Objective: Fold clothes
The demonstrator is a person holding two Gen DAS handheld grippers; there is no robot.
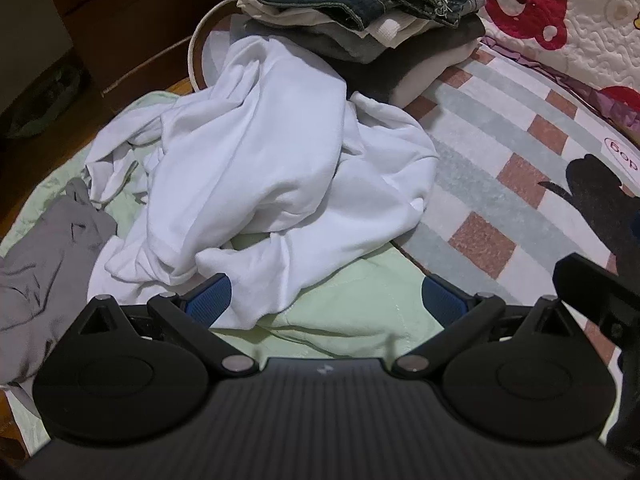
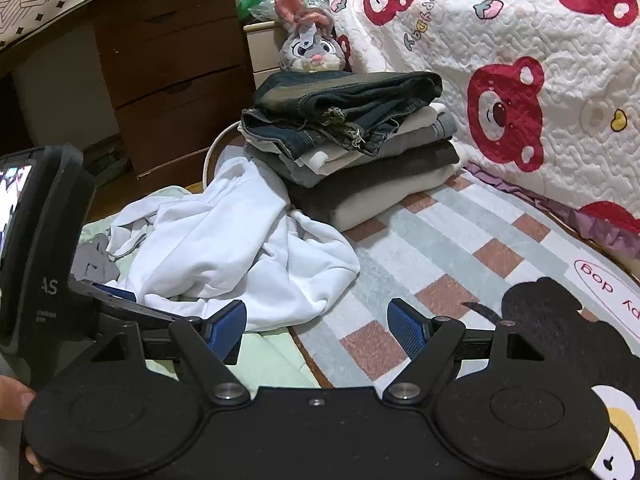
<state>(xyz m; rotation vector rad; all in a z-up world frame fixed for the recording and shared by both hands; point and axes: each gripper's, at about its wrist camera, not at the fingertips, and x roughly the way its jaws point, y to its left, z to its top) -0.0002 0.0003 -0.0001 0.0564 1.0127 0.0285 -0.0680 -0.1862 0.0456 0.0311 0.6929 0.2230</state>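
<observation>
Your white garment (image 1: 260, 152) lies crumpled, so its sleeves and hem fold under and you cannot trace its shape. It covers much of the green cloth (image 1: 352, 312) beneath. The grey garment (image 1: 44, 264) runs off the left wrist view's left edge. In the folded stack (image 2: 352, 140), lower layers show only their edges. The plush rabbit (image 2: 308, 46) is hidden below its head behind that stack.

My left wrist view looks steeply down, close over the crumpled white garment (image 1: 256, 152), folded stack (image 1: 360, 20) at 12 o'clock. My right wrist view sits further back, tilted less, white garment (image 2: 224, 248) at 10 o'clock. Both share the stack (image 2: 348, 132) and checked mat (image 2: 440, 248).
</observation>
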